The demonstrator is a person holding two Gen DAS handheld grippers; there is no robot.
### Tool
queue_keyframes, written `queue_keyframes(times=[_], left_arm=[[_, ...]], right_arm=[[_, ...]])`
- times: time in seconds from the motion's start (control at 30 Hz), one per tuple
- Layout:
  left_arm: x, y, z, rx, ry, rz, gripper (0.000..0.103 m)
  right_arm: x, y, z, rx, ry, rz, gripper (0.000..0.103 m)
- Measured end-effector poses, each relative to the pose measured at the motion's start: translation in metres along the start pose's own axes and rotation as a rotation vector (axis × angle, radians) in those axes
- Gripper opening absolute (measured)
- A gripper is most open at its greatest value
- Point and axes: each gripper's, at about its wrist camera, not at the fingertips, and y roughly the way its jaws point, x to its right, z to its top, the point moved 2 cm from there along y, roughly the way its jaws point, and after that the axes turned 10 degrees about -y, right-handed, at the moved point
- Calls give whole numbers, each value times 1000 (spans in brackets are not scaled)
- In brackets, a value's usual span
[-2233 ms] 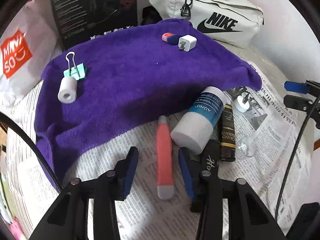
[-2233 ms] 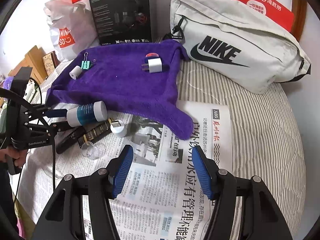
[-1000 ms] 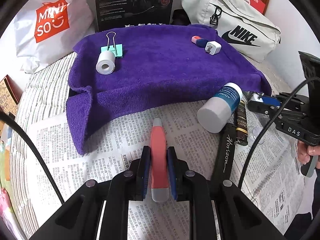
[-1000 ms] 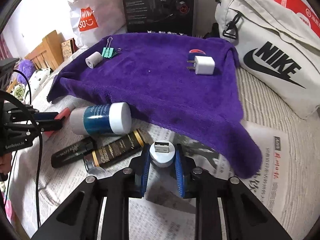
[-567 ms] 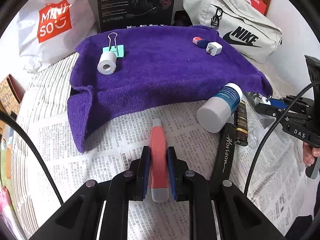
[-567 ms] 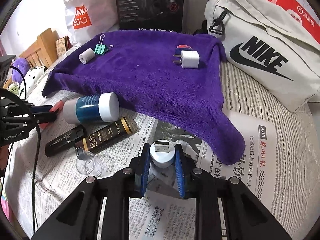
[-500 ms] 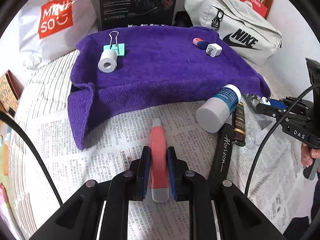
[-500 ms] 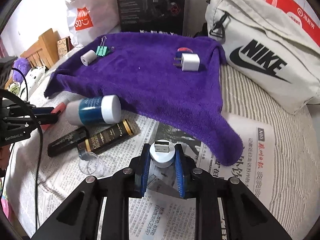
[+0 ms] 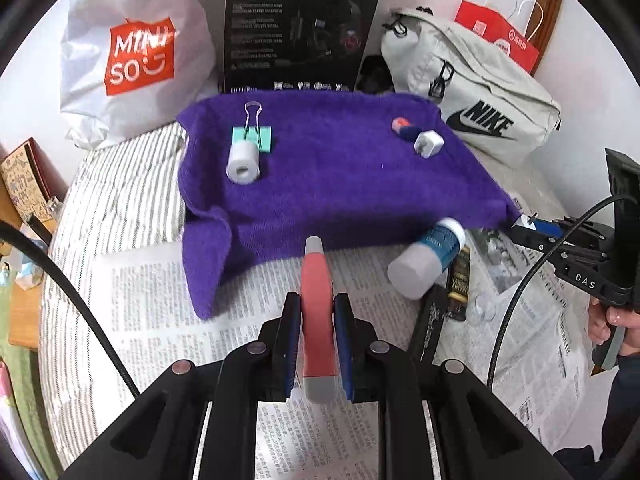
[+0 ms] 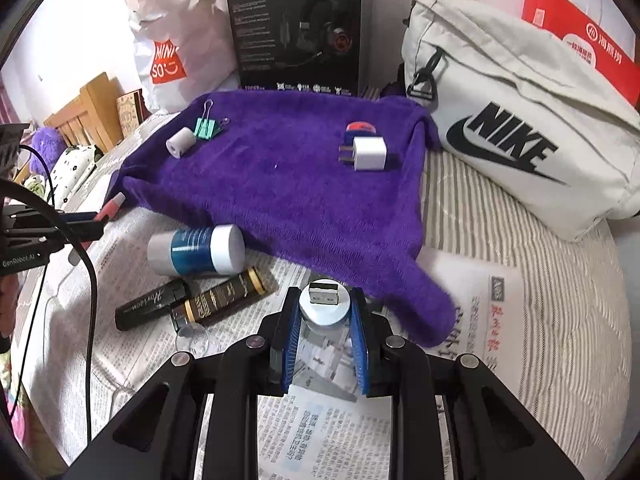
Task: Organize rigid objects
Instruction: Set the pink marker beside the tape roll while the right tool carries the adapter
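My left gripper (image 9: 316, 312) is shut on a pink utility knife (image 9: 317, 312), held above the newspaper just short of the purple towel (image 9: 340, 184). My right gripper (image 10: 324, 312) is shut on a small round white USB device (image 10: 324, 308), held above the newspaper near the towel's hanging corner (image 10: 420, 304). On the towel lie a white tape roll (image 9: 243, 162), a green binder clip (image 9: 252, 134), a red-and-blue eraser (image 9: 402, 128) and a white charger plug (image 10: 370, 154).
On the newspaper (image 10: 328, 420) lie a blue-and-white bottle (image 10: 196, 250), a black tube (image 10: 154, 304), a dark gold-lettered tube (image 10: 224, 296) and a clear cap (image 10: 192, 338). A Nike bag (image 10: 520, 128), black box (image 10: 296, 28) and Miniso bag (image 9: 132, 52) stand behind.
Both grippers closed on their objects since the earliest frames. In the last second both have lifted and drawn back slightly while keeping their hold.
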Motion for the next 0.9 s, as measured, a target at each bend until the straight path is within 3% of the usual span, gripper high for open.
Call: queue_keyframes(times=[0.4,0.9], left_arm=[[6,-1,39,29,29,-6,17],[-2,33,73,-8,33,-20,17]], right_arm=[[20,-1,31,40,-8,-29,24],[31,14,51,40,-12,-46,24]])
